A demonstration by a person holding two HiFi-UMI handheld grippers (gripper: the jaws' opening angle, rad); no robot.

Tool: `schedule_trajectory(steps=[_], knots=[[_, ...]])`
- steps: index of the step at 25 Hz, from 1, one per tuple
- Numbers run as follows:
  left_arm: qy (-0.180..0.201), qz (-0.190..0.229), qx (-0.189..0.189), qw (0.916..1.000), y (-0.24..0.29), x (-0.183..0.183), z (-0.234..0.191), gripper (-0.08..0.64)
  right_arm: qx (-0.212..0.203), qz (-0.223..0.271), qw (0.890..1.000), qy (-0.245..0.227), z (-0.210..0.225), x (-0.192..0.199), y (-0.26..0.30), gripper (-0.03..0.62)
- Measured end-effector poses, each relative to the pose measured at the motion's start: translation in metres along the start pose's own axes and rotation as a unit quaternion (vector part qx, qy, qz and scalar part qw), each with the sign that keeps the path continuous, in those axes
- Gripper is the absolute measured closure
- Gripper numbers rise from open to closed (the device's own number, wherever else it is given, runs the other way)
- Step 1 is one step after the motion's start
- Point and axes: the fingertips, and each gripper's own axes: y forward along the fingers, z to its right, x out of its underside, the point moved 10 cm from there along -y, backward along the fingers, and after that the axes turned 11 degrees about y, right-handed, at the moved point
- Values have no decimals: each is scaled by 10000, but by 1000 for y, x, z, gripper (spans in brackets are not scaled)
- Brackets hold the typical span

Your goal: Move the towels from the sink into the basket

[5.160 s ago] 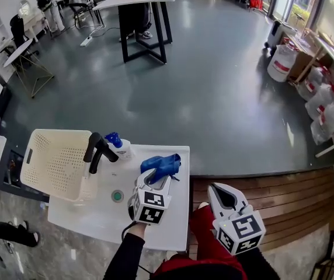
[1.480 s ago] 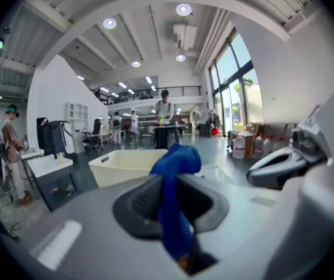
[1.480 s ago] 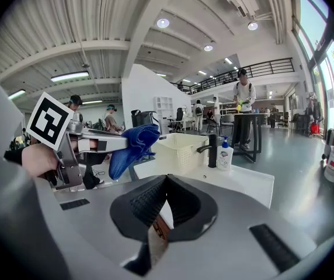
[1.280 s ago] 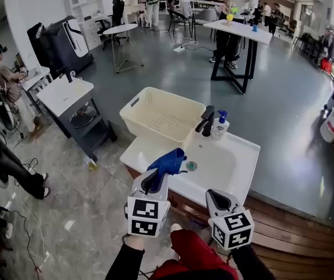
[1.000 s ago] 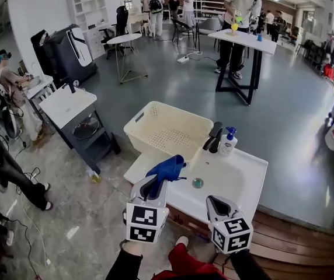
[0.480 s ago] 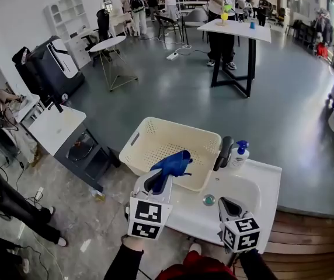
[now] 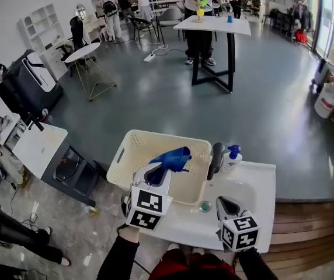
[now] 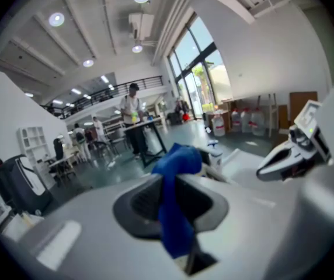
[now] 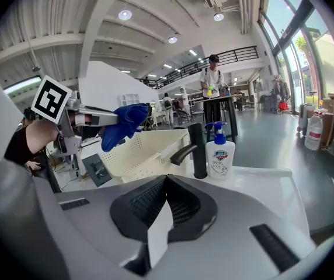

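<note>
A blue towel [image 7: 170,158] hangs bunched from my left gripper [image 7: 157,172], which is shut on it and holds it above the cream perforated basket [image 7: 133,156]. In the left gripper view the towel [image 8: 174,206] is pinched between the jaws and droops over them. My right gripper [image 7: 223,202] hovers over the front of the white sink [image 7: 259,182], jaws together with nothing in them. The right gripper view shows the towel [image 9: 124,125] held over the basket [image 9: 149,147]. The sink's basin shows only its drain [image 7: 205,206].
A black faucet [image 7: 215,159] and a soap bottle with a blue pump [image 7: 231,157] stand at the back of the sink, right of the basket. A dark cabinet with a white top [image 7: 38,147] stands to the left. People and tables [image 7: 212,25] are farther off.
My left gripper has carried the blue towel from in front of the sink's left edge to above the basket. The right gripper has stayed low at the sink's front.
</note>
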Motion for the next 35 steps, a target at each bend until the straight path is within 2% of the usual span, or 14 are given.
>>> schedule_trajectory(steps=[8, 17, 28, 35], knots=[[352, 40, 849, 9958, 50, 8, -15, 497, 679, 190, 9971, 299, -12, -3, 16, 584], [786, -123, 1840, 9797, 102, 21, -17, 497, 1372, 367, 9879, 626, -22, -1, 23, 584], [1106, -535, 2457, 9615, 151, 36, -1, 497, 1779, 383, 9799, 814, -17, 1, 25, 584], [1098, -755, 2632, 9555, 170, 46, 10, 495, 1825, 283, 9793, 825, -12, 2, 29, 584]])
